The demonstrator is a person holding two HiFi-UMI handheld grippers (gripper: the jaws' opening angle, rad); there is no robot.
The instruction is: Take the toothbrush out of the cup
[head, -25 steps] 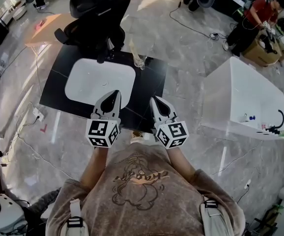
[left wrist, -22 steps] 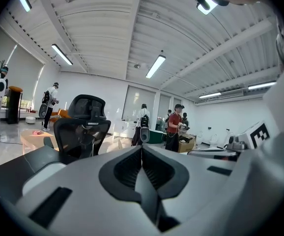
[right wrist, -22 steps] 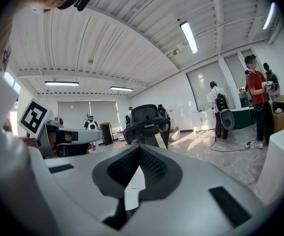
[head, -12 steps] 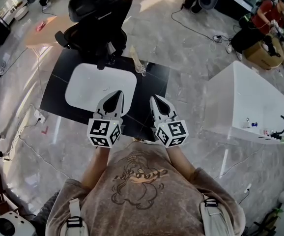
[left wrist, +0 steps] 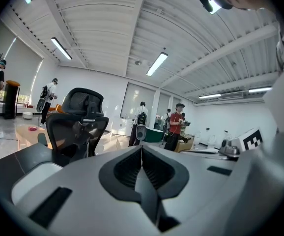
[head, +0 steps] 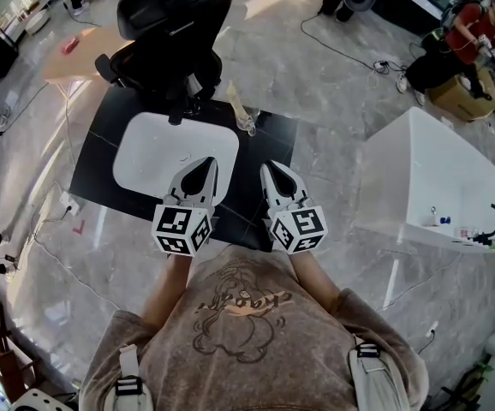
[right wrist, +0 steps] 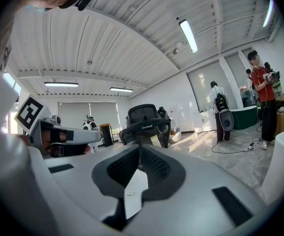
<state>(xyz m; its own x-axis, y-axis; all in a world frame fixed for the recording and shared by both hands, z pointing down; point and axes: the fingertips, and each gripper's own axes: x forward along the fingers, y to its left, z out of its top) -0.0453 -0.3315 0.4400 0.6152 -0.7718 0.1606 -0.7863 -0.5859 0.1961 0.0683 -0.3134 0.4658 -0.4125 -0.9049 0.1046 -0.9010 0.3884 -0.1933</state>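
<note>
Head view looks down on a black table (head: 269, 148) with a white basin (head: 158, 144) set into it and a black office chair (head: 166, 24) at its far side. A clear cup (head: 247, 125) stands on the table's far edge, just right of the basin, with the toothbrush (head: 234, 97) leaning inside it. The left gripper (head: 203, 163) hovers over the basin's near rim, the right gripper (head: 267, 169) beside it over the dark tabletop, both well short of the cup. Each gripper view shows its jaws pressed together with nothing between them.
</note>
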